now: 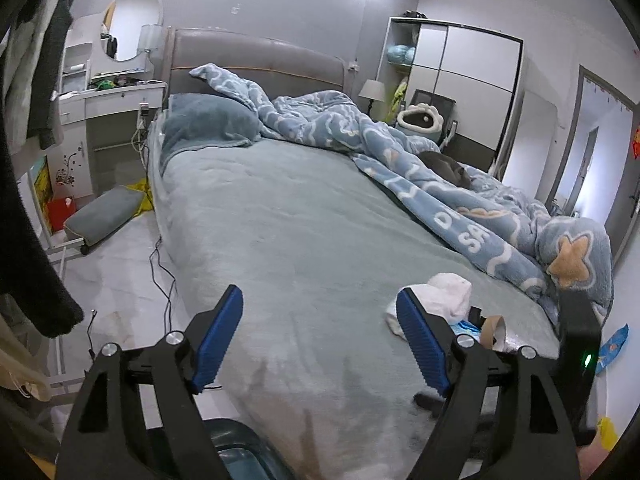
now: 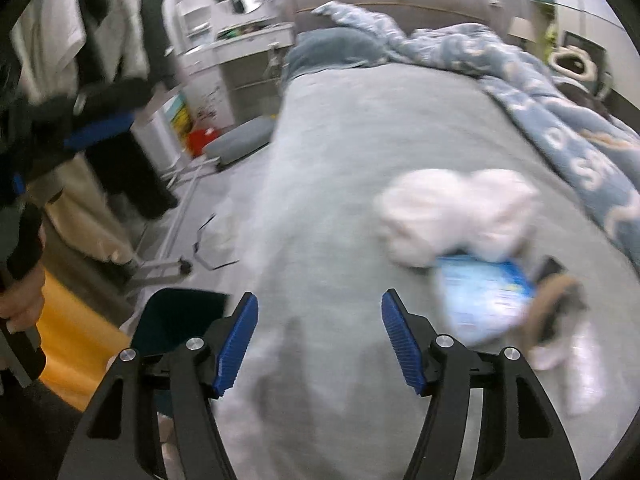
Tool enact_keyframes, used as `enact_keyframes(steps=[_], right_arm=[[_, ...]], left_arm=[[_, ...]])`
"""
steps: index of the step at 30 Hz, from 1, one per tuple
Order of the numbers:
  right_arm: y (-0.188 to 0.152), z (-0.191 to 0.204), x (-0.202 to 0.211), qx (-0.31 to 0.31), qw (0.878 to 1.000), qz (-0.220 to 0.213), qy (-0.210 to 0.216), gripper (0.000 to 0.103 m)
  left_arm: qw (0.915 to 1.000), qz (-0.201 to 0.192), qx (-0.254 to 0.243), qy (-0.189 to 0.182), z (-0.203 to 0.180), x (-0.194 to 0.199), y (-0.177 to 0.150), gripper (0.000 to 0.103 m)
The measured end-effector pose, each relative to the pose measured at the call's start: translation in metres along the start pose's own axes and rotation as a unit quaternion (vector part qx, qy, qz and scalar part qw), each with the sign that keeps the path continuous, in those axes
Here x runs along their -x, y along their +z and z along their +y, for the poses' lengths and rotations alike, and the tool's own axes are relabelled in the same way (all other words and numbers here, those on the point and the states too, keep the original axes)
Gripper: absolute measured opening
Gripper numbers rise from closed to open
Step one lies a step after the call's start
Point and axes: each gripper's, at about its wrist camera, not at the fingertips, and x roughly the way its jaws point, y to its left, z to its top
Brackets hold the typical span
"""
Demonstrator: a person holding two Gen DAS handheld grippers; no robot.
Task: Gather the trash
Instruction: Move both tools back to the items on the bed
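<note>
Both grippers hang over the foot of the grey-green bed [image 1: 288, 216] with their blue pads spread and nothing between them: the left gripper [image 1: 320, 336] and the right gripper [image 2: 318, 340]. The trash lies on the bed's near right corner: crumpled white tissue [image 2: 452, 212], touching it a blue wrapper [image 2: 484, 300], and a cardboard tube [image 2: 556, 300] just beside that. The blue patterned duvet [image 1: 460, 208] is bunched along the bed's right side.

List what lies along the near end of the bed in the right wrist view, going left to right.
Bare grey-green bed sheet → white crumpled tissue → blue-and-white wrapper → brown cardboard roll.
</note>
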Motion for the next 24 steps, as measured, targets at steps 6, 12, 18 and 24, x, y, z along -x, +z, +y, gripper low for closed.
enact_keyframes(steps=[6, 12, 18, 24], right_arm=[[-0.006, -0.041, 0.029, -0.013, 0.999, -0.023, -0.042, 0.066], [-0.021, -0.077, 0.047, -0.034, 0.997, -0.033, -0.069, 0.067], [-0.033, -0.105, 0.054, -0.043, 0.995, -0.024, -0.090, 0.067], [-0.045, -0.120, 0.051, -0.057, 0.994, -0.013, -0.089, 0.067]], left_arm=[[0.9996, 0.011, -0.015, -0.021, -0.031, -0.012, -0.004, 0.082], [0.9985, 0.022, -0.030, -0.041, -0.063, -0.023, -0.009, 0.082], [0.9970, 0.037, -0.036, -0.058, -0.088, -0.038, -0.016, 0.082], [0.9956, 0.047, -0.047, -0.067, -0.108, -0.047, -0.023, 0.082]])
